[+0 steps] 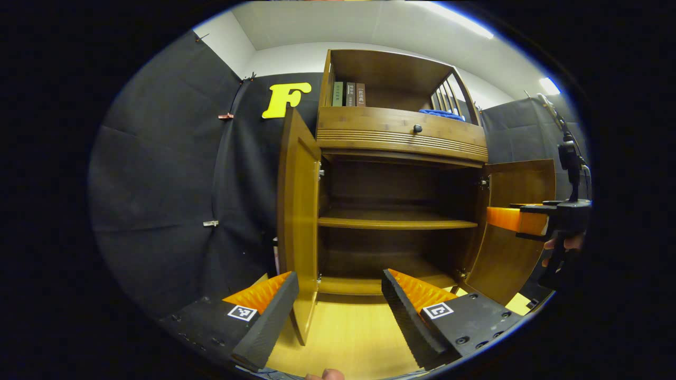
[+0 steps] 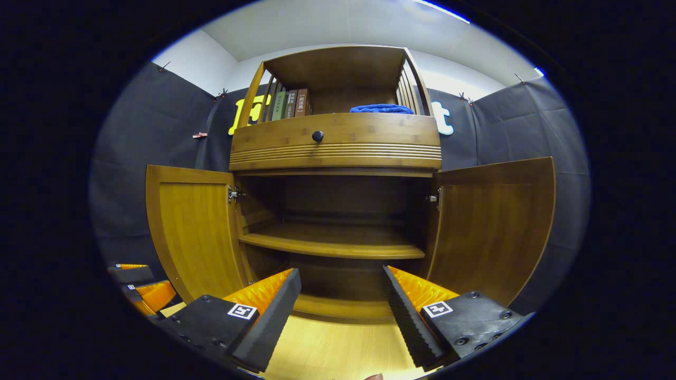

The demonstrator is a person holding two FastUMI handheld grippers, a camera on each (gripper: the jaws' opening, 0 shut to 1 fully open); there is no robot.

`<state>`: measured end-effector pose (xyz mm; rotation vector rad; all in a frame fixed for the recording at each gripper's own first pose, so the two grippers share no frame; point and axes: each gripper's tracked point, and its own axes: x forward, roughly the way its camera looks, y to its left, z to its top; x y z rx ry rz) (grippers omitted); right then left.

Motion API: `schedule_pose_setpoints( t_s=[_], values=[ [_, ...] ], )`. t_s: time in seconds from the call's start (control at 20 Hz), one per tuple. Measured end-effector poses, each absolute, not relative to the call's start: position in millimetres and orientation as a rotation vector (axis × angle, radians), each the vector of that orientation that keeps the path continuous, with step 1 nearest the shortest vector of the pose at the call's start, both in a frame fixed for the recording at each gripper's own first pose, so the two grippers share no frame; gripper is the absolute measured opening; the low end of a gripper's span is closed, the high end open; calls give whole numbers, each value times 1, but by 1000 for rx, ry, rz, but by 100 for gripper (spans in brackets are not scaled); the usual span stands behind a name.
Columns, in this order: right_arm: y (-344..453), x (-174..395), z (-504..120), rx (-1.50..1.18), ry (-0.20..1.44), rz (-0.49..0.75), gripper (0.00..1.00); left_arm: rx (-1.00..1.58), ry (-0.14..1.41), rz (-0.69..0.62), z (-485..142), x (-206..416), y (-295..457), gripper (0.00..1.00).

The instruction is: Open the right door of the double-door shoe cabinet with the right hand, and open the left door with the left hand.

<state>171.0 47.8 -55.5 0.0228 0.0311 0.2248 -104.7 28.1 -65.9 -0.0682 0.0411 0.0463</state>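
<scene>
The wooden shoe cabinet stands with both lower doors swung wide. Its left door and right door hang outward, baring a shelf inside with nothing on it. In the left gripper view the left door is seen nearly edge-on just ahead, and the right door stands open beyond. My left gripper is open and holds nothing, a little in front of the left door's edge. My right gripper is open too, facing the cabinet's middle. The right gripper also appears by the right door, held by a hand.
Above the doors is a drawer with a dark knob. The top shelf carries books and a folded blue cloth. A light wooden floor lies below. Black cloth walls close in on both sides.
</scene>
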Motion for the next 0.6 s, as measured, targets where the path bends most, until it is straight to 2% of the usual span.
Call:
schedule_pose_setpoints(
  t_s=[0.05,0.6],
  values=[
    [50,170,-56,22,32,232,98,-71,44,40,-66,-102,24,98],
    [58,169,-56,25,33,257,96,-76,66,-5,-71,-94,3,95]
  ],
)
